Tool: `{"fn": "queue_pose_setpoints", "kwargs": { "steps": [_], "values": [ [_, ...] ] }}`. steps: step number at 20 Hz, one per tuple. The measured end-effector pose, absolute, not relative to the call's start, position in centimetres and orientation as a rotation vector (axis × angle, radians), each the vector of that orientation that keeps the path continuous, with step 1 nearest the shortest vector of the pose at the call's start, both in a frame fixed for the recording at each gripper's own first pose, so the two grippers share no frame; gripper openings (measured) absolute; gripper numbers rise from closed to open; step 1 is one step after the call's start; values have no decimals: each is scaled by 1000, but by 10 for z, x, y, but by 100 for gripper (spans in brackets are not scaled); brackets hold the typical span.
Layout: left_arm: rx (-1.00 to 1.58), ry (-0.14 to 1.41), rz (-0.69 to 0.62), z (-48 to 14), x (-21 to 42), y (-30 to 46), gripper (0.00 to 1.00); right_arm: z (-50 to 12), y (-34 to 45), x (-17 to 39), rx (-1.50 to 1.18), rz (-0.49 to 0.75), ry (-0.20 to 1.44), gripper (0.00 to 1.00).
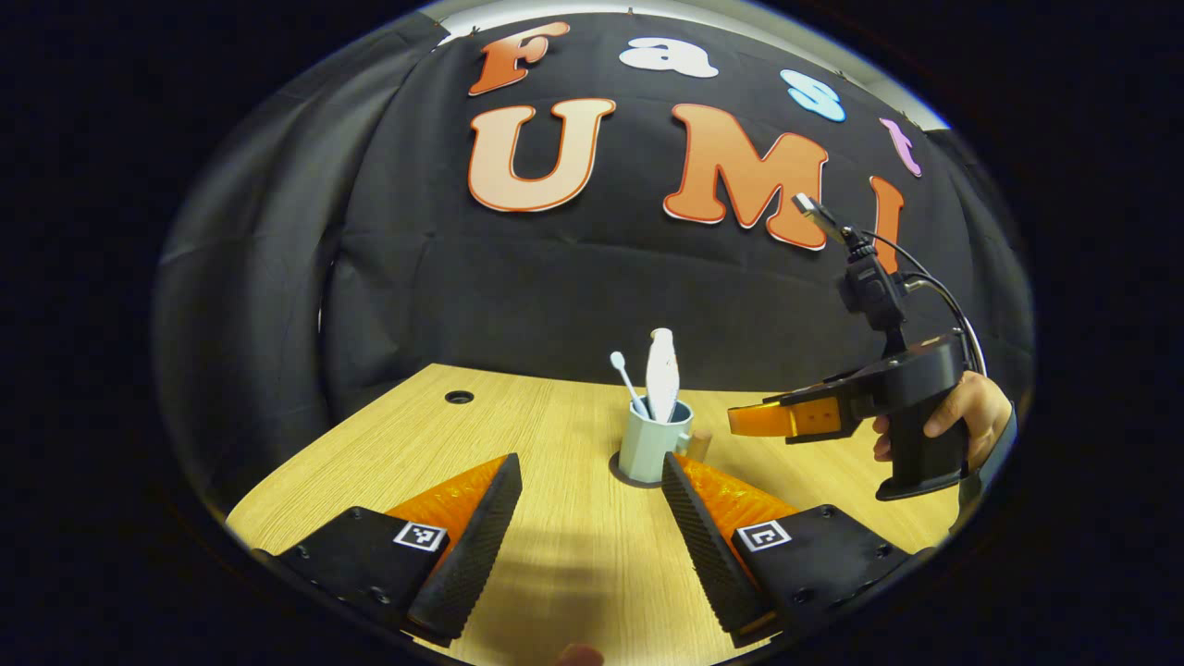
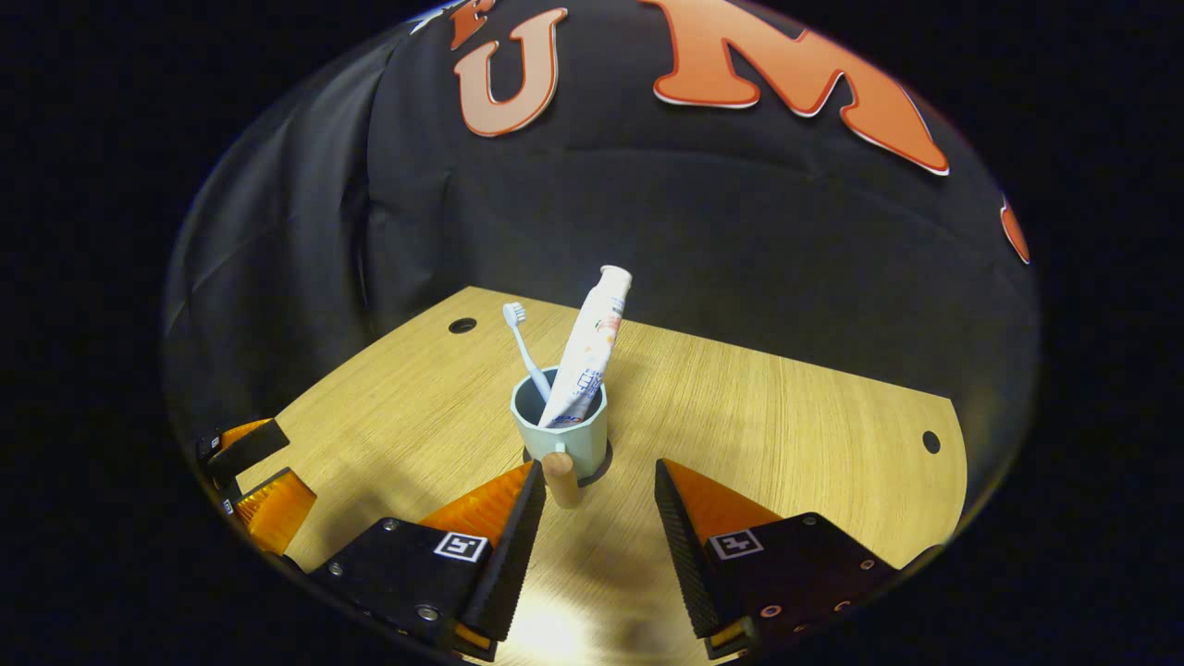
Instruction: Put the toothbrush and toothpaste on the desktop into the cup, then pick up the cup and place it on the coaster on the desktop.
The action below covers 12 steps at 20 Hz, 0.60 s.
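Standing on a dark round coaster (image 2: 601, 462), the pale cup (image 2: 564, 430) holds the toothbrush (image 2: 523, 347) and the toothpaste (image 2: 587, 356), both sticking up out of it. The toothpaste has small print on it, too tiny to read. The cup's brown handle (image 2: 560, 476) points at the right tongs (image 2: 592, 509). Those tongs are wide open with nothing between them, just before the handle. A hand (image 1: 971, 416) holds them level by a black grip, above the worktop (image 2: 786, 416).

The left tongs (image 1: 592, 504) are wide open too and hold nothing. The cup (image 1: 652, 439) stands just ahead of them, a bit toward their right finger.
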<state>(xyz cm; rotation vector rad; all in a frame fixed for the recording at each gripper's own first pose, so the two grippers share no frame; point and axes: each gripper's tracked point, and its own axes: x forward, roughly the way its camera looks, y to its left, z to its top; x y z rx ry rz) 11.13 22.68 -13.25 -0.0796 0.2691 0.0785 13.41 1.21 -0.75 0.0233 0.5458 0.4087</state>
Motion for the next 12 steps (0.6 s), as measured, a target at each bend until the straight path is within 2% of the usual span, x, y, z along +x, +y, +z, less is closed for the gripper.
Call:
{"fn": "queue_pose_setpoints", "kwargs": {
  "steps": [6,12],
  "values": [
    [-54,217,44,-111,111,196,98,29,-40,101,42,315,365,77],
    [-18,170,24,-101,105,169,98,43,-71,64,21,277,207,91]
  ]
}}
